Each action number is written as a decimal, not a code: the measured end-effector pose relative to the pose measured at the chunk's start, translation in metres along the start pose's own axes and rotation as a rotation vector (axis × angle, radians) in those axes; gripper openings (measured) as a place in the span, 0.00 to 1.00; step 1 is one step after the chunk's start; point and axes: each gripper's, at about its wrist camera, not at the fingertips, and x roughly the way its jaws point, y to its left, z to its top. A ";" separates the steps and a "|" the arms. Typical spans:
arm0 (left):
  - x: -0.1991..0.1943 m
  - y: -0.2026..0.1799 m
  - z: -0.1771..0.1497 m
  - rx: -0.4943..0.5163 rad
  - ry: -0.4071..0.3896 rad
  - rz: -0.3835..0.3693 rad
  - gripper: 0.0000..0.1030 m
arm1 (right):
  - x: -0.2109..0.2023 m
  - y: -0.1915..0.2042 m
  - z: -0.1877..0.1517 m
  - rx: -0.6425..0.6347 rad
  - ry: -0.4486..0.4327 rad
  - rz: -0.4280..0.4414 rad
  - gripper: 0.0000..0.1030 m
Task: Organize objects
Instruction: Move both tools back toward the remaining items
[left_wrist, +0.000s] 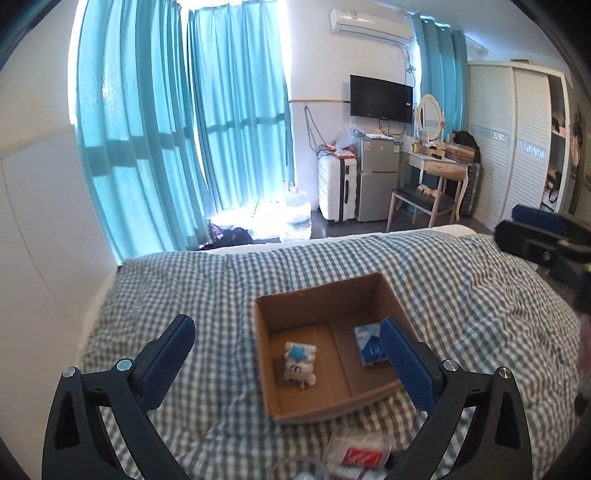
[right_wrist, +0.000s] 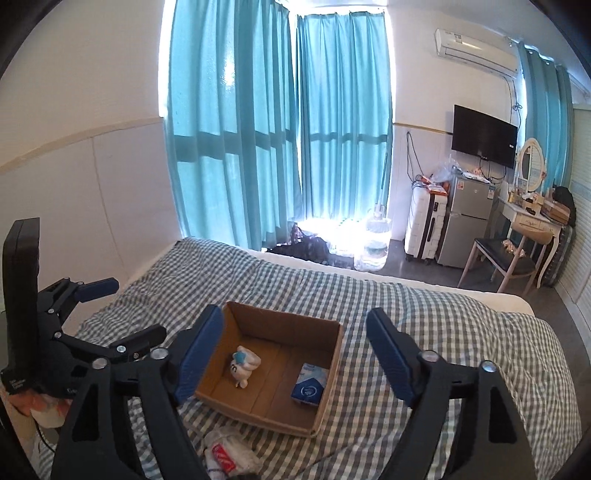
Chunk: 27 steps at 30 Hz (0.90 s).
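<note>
Both tools are hanging above the bed (left_wrist: 480, 295), spread wide and holding nothing. The left tool (left_wrist: 288, 363) is sitting over the left part of the cardboard box (left_wrist: 325, 295); the right tool (right_wrist: 295, 354) is framing the box from the other side.

The box is lying open-topped on the checked cover. Inside it: a small white plush toy (left_wrist: 299, 363) with a blue star, near the left wall, and a blue tissue pack (left_wrist: 367, 345) against the right wall. Both are already stowed, by the look of it.

What seems left to gather: a clear bag with a red-labelled packet (left_wrist: 360, 456), lying on the cover just beside the near wall of the box, low between the tool arms. The right view is showing the same bag (right_wrist: 231, 456), crumpled, beside the near left corner. Other small items at the bottom edge are too cropped to name.

Judgement on the step: the bag is likely the next pick.
- Either tool is lying about as near; the left one looks slightly better lined up.
- Come down tilted, since the bag is sitting almost under the wrists.
- Grip the stiffer packet part, not loose film, which would slip or bunch.
- The soft bedding is going to give, so press lightly.
- Lift clear of the near wall before releasing, into the bare middle of the box floor.
</note>
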 end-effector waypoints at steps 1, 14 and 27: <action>-0.007 0.000 -0.003 0.005 -0.002 0.007 1.00 | -0.010 0.000 -0.003 0.001 -0.003 0.001 0.85; -0.046 0.005 -0.087 -0.071 0.081 0.099 1.00 | -0.052 0.008 -0.070 -0.007 0.043 0.039 0.89; 0.028 0.000 -0.171 -0.147 0.268 0.098 1.00 | 0.054 0.016 -0.180 0.018 0.318 0.037 0.89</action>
